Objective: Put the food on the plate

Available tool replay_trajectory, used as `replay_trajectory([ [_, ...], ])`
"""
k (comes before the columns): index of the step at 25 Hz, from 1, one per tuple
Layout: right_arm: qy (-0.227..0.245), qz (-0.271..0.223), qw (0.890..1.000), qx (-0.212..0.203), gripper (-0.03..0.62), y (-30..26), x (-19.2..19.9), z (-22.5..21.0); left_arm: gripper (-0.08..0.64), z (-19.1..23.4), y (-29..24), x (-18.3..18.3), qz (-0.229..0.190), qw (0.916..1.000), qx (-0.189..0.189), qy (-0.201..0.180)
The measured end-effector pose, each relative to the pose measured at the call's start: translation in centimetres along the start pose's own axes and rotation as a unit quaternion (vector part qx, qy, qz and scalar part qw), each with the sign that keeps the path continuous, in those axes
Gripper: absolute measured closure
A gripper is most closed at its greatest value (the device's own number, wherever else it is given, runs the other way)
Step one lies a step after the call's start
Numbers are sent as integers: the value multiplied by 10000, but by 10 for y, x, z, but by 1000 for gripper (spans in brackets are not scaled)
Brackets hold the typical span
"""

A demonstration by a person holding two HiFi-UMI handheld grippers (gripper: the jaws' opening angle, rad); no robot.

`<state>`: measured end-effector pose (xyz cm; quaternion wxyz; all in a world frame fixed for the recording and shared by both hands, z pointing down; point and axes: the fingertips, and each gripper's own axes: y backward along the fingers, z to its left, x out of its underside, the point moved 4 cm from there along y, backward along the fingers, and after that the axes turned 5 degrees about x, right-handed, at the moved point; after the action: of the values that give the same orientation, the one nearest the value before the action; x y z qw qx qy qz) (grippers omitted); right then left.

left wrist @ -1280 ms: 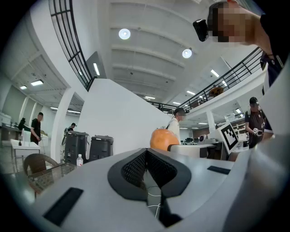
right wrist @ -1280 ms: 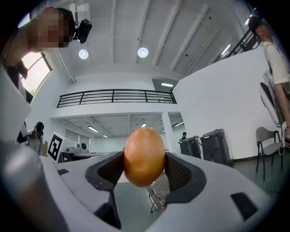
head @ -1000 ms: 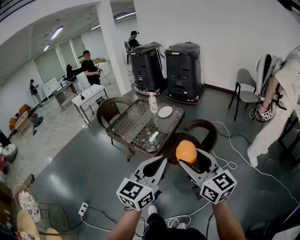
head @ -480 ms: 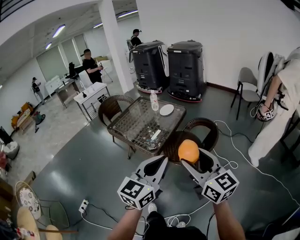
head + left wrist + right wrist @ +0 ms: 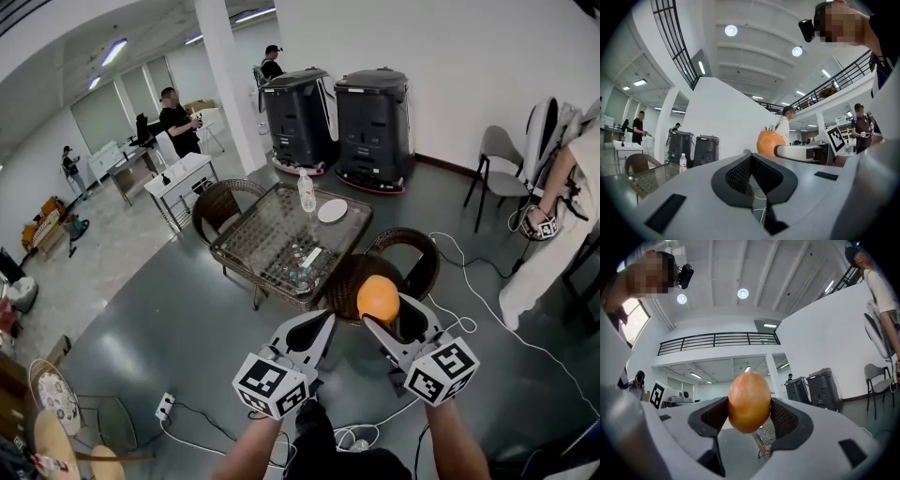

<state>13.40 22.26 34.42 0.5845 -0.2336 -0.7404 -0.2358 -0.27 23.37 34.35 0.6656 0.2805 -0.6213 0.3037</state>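
My right claw [image 5: 383, 313] pinched the orange [image 5: 378, 298] — held high for the far plate [image 5: 331, 211]; left claw [image 5: 315, 328] pressed together, empty.

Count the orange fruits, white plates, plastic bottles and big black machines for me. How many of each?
Round orange fruit: 1
Round white plate: 1
Clear plastic bottle: 1
Big black machines: 2
Total: 5
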Motion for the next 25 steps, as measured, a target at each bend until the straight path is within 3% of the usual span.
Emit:
replay_trajectory([
  [8,-25,96,9999,135,301,-46,6,-23,554,51,-23,6,-20,9999,79,136],
  [25,-99,352,9979,537,301,-188,22,-86,552,202,-97,13,47,9980,466,431],
])
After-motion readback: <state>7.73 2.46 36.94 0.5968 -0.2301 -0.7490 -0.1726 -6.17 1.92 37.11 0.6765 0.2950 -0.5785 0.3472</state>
